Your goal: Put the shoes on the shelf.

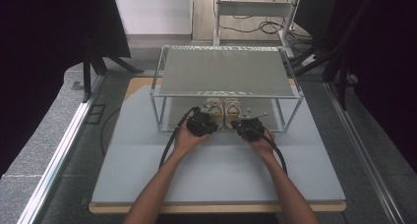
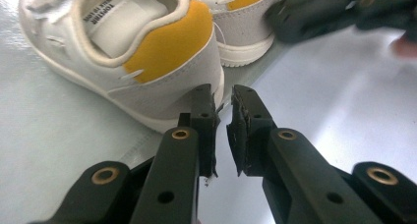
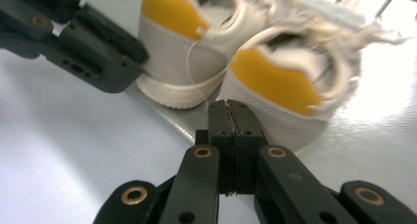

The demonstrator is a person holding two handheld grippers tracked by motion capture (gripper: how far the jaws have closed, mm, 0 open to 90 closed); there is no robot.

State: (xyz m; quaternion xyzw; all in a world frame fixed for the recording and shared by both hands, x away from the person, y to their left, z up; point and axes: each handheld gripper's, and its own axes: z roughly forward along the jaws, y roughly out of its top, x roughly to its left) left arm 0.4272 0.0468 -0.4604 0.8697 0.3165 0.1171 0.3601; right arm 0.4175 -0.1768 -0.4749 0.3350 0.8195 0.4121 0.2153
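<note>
- High view: a pair of cream shoes [image 1: 221,110] stood side by side on the lower level of a metal-framed shelf [image 1: 226,94], heels toward the person. The left gripper [image 1: 209,122] and right gripper [image 1: 240,125] sat just behind one heel each, apparently so both shoes could be worked on at once.
- Left gripper view: the jaws stood slightly parted with nothing between them, their tips just beside the heel of the left shoe [image 2: 142,62]. Whether they touched it I could not tell; the narrow gap suggested a nudge rather than a grasp.
- Right gripper view: the jaws were pressed together on nothing, their joined tips at the back of the right shoe [image 3: 295,81], likely serving as a blunt pusher.
</note>
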